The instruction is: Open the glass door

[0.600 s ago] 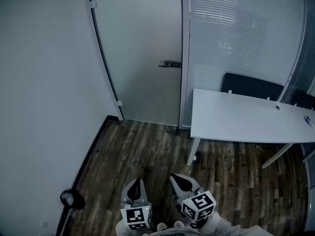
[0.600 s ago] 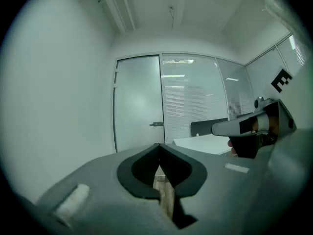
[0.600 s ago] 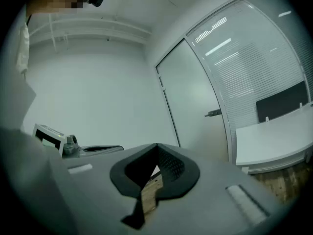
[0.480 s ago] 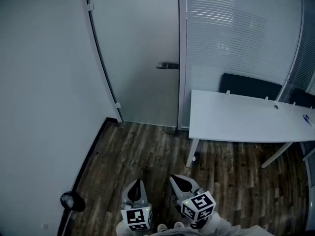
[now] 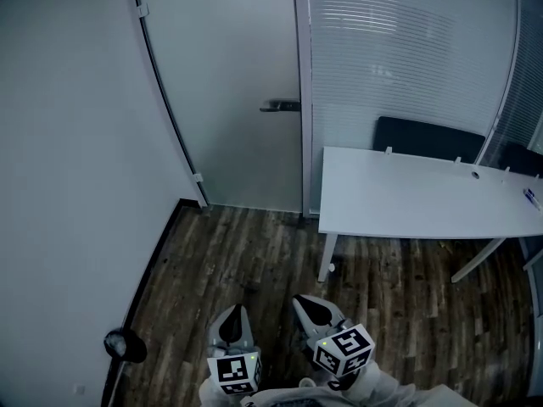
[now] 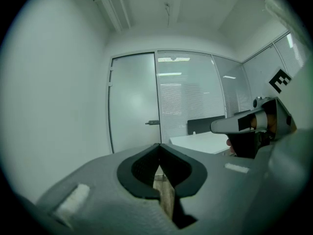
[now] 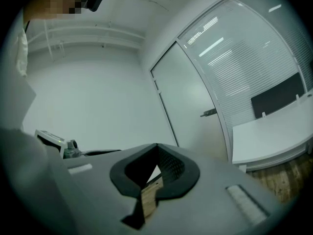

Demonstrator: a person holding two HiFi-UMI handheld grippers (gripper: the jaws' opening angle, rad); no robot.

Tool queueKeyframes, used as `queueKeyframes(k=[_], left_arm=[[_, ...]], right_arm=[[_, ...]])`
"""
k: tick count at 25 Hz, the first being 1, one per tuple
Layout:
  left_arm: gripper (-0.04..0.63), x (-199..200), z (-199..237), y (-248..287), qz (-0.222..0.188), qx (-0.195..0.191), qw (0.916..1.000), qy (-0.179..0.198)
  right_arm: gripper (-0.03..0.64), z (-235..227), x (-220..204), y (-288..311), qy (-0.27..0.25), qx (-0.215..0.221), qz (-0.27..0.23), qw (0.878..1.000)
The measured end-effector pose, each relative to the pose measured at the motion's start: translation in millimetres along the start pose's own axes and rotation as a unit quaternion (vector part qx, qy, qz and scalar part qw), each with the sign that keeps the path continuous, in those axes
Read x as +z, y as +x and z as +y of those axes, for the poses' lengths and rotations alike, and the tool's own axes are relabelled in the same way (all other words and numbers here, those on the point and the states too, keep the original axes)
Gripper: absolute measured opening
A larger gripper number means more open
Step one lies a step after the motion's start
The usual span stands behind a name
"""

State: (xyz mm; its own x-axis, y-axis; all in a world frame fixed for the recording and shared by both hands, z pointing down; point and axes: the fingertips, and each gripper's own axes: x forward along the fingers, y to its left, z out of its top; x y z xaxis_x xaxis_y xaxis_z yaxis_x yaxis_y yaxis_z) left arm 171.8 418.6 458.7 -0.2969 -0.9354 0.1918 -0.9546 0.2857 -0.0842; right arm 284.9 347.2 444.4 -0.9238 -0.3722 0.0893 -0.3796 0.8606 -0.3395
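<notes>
Dark wood floor; frosted glass door shut — left gripper, right gripper: jaws pressed together.

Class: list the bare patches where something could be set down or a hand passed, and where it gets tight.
Free: the wood floor between left wall and white table, up to the glass door; most of the table too. Tighter: small items at the table's far right end; a dark round object by the wall.

No words or numbers are legible; only black-and-white square markers show, on the left marker cube and the right marker cube.
</notes>
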Motion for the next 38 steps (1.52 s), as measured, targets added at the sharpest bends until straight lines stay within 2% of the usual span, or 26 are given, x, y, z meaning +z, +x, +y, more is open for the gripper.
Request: queueKeyframes(k=[8, 15, 21, 29, 33, 38], left_arm=[[0.005, 4.8, 13.1, 35.3, -0.012, 0.005, 0.9999, 0.002], [0.005, -8.5, 73.2, 107.3, 0.001, -0.007, 0.9997, -0.022], [0.005, 4.3, 131.7, 184.7, 0.002, -0.04, 0.9992, -0.009], [0.005, 15.6, 228.5, 259.8, 0.006, -0.041, 0.9991, -0.01], [0.005, 25.1, 255.1, 288.4, -0.005, -0.049, 0.9988, -0.008], [0.005, 25.5, 259.8, 310.9, -0.002, -0.063, 0.9978, -0.018]], right_arm=[[0.005, -20.1, -7.2, 35.1, 0.002, 0.005, 0.024, 1.0], [0.005, -26.7, -16.0, 123.0, -0.003, 0.0, 0.048, 0.999], [0.005, -32.5, -1.5, 222.0, -0.002, -0.015, 0.054, 0.998], [0.005, -24.5, 15.7, 339.7, -0.008, -0.015, 0.05, 0.999], [0.005, -25.0, 19.2, 374.9, -0.008, -0.022, 0.05, 0.998], [0.005, -41.0, 13.1, 391.9, -0.004, -0.04, 0.067, 0.997]])
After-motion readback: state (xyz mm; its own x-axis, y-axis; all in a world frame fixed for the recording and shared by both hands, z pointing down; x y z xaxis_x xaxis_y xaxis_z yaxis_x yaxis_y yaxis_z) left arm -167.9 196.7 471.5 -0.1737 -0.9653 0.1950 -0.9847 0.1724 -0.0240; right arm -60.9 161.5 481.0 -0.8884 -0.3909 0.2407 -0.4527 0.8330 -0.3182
